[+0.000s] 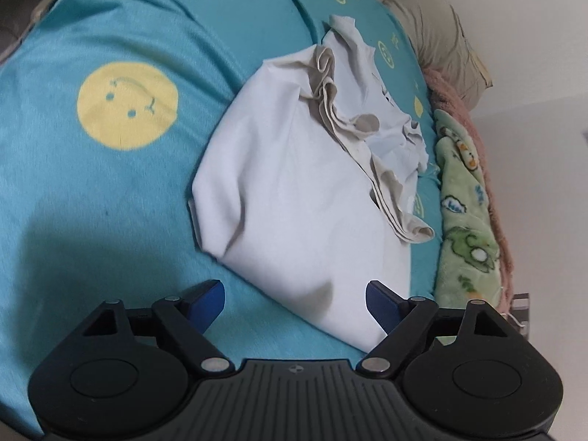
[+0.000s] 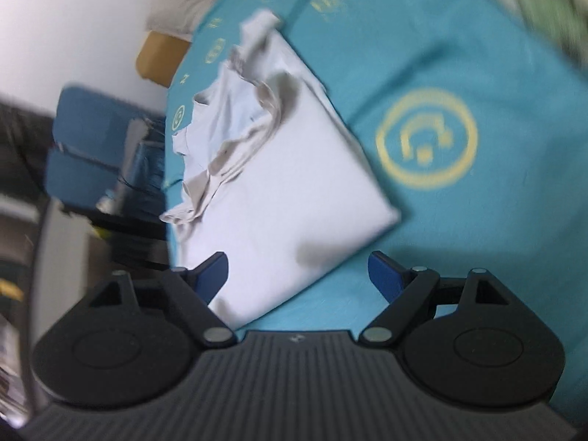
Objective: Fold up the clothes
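Note:
A white garment [image 1: 294, 191] lies partly folded on a teal bed sheet [image 1: 92, 191] with yellow smiley prints. Its beige-edged collar and sleeve part [image 1: 352, 125] is bunched up at the far end. My left gripper [image 1: 296, 303] is open and empty, hovering above the garment's near edge. The same garment [image 2: 279, 180] shows in the blurred right wrist view, with its crumpled part [image 2: 235, 117] at the upper left. My right gripper [image 2: 298, 272] is open and empty just above the garment's near corner.
A green patterned blanket [image 1: 466, 213] and a pink blanket [image 1: 463, 110] lie along the bed's right edge by a white wall. A beige pillow [image 1: 437, 25] sits at the far end. Blue boxes [image 2: 95, 147] stand beside the bed's left edge.

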Demonstrator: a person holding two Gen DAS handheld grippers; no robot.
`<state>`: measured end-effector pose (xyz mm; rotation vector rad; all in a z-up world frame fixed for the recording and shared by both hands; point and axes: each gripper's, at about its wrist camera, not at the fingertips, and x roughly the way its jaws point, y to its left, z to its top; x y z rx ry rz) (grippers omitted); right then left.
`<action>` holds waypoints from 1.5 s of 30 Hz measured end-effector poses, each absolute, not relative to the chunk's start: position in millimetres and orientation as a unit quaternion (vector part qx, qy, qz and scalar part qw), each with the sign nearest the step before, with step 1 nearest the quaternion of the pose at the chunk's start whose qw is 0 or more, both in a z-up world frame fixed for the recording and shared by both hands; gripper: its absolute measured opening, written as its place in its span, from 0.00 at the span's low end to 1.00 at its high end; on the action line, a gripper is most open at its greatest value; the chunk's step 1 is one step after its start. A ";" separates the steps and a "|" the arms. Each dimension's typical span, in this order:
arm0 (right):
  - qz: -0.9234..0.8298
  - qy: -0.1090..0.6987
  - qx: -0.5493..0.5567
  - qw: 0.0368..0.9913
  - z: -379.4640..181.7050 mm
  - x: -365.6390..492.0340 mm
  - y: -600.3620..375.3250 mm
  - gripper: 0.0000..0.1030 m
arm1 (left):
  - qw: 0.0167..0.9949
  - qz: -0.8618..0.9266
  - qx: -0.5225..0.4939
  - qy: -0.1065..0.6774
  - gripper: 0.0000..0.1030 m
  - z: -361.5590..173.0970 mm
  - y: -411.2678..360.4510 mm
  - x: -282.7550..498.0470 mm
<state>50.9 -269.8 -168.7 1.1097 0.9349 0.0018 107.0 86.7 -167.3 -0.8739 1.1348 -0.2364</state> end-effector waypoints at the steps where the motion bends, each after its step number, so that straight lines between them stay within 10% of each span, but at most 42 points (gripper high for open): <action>1: -0.002 0.428 0.524 0.736 -175.1 51.2 -271.0 0.83 | 0.746 -0.112 -0.404 0.517 0.83 -166.4 86.6 105.9; 7: -0.013 0.413 0.559 0.719 -188.1 59.0 -269.4 0.75 | 0.731 -0.143 -0.423 0.516 0.83 -171.0 75.1 111.1; 16: -0.034 0.405 0.553 0.727 -193.2 64.4 -274.1 0.09 | 0.680 -0.219 -0.441 0.544 0.83 -198.7 31.8 127.6; 24: 0.016 0.334 0.543 0.771 -152.7 55.5 -274.7 0.06 | 0.693 -0.179 -0.485 0.503 0.81 -208.7 36.4 138.9; 30: 0.006 0.323 0.534 0.781 -147.7 61.4 -279.8 0.06 | 0.708 -0.070 -0.545 0.443 0.60 -206.8 85.7 127.0; 35: 0.004 0.318 0.527 0.789 -145.6 62.3 -279.4 0.06 | 0.736 -0.056 -0.532 0.415 0.16 -196.7 89.5 123.8; 45: 0.012 0.287 0.493 0.821 -91.5 34.9 -279.0 0.06 | 0.808 -0.104 -0.457 0.356 0.08 -100.3 71.6 98.4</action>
